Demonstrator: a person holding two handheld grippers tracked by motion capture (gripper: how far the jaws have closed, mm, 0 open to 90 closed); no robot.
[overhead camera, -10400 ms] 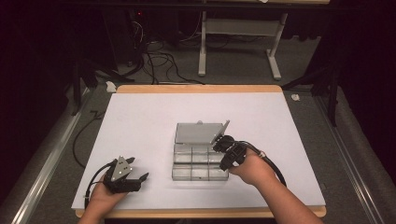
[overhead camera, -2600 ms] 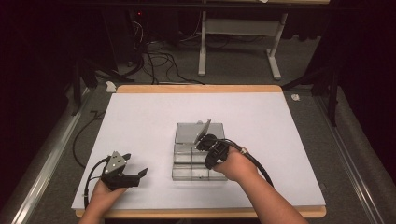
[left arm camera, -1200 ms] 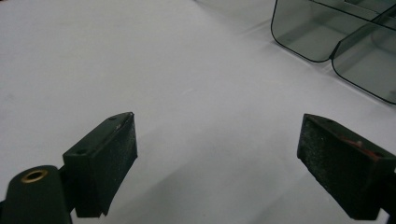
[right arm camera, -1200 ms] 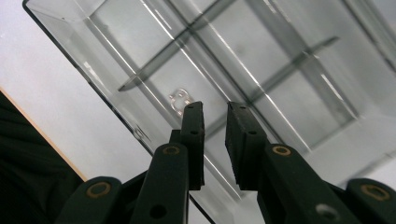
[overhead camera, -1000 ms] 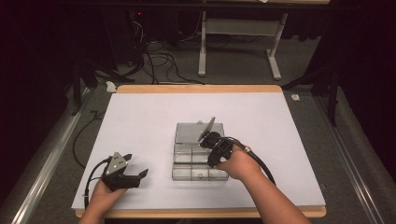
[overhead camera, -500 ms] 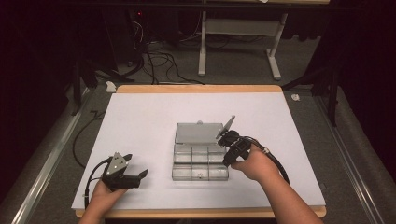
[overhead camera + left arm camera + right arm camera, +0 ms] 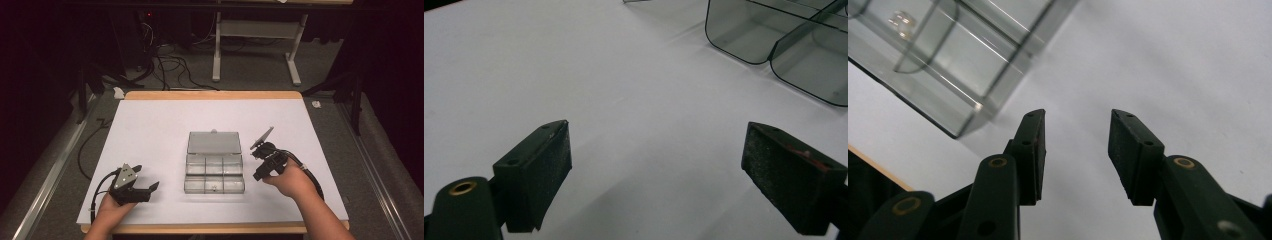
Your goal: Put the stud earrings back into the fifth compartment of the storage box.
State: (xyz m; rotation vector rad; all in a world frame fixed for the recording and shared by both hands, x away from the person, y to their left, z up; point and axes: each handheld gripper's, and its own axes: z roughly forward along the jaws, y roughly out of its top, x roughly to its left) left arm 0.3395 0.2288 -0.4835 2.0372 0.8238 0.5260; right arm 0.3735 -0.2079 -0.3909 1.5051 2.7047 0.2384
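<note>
Lying crosswise, organizer box [image 7: 215,170], lid rearward

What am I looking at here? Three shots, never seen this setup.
A person sits at a table covered in white, holding a hand-held two-jaw gripper in each hand. The high view looks down from above; the other two come from cameras riding on each gripper, looking along its black jaws. The left gripper rests near the table's front edge, jaws wide apart, holding nothing. The right gripper is beside a clear plastic box with compartments and its lid open, jaws apart, also holding nothing. One compartment holds something small, too small to tell.
</note>
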